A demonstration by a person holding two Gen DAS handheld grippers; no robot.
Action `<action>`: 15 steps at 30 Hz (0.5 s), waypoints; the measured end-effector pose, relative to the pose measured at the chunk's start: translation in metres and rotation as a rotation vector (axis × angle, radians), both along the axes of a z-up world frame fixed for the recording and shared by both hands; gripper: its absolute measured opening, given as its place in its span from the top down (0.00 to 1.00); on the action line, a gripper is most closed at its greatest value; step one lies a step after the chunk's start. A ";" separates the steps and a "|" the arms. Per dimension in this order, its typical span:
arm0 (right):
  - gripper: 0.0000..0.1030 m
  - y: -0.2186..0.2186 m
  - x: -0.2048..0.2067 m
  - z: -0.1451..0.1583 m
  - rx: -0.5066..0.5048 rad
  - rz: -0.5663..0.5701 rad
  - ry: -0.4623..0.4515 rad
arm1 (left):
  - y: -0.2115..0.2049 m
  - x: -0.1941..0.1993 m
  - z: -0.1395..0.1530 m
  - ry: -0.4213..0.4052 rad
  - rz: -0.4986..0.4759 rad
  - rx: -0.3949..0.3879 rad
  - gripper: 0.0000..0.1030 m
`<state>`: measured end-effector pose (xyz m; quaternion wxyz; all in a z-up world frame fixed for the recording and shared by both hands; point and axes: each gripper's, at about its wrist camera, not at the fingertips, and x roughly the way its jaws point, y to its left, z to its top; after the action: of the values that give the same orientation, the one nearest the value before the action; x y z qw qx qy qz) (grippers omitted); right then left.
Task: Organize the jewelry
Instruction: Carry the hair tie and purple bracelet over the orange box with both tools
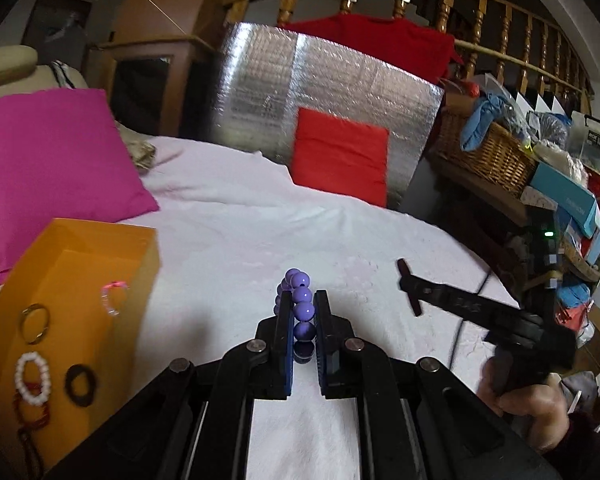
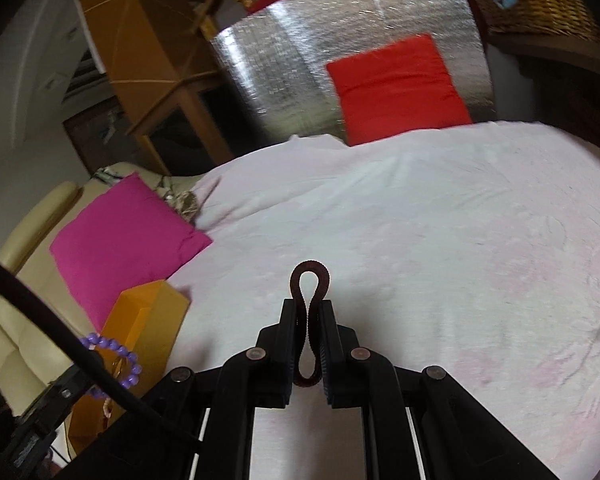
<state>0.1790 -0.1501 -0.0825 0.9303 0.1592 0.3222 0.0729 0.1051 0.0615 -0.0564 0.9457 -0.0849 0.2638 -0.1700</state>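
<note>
The bed (image 1: 260, 216) with its white cover carries everything; a pink pillow (image 1: 52, 152) and a red pillow (image 1: 340, 152) lie at its edges. An orange box (image 1: 68, 292) sits to the left and already holds several pieces: a metal ring, a white bead bracelet, a dark band, a clear pink one. The left gripper (image 1: 303, 300) is closed on a purple bead bracelet (image 1: 302, 296), held above the cover near the box. The right gripper (image 2: 308, 308) pinches a dark ribbed band (image 2: 309, 280) above the bed. Judging by this, most is sorted; these two remain to drop in. No readable writing on the box
</note>
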 end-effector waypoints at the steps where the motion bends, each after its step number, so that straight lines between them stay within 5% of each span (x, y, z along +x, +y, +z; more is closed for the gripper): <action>1: 0.89 0.007 -0.001 -0.001 -0.011 0.010 -0.005 | 0.004 -0.006 0.002 -0.006 0.004 -0.002 0.91; 15: 0.89 0.113 -0.026 -0.007 -0.008 0.173 0.049 | 0.109 -0.041 0.028 -0.001 0.178 -0.009 0.91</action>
<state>0.1533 -0.0372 -0.0894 0.9131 0.1287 0.3577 0.1477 0.0639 0.1706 -0.0284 0.9568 -0.1122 0.2538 -0.0864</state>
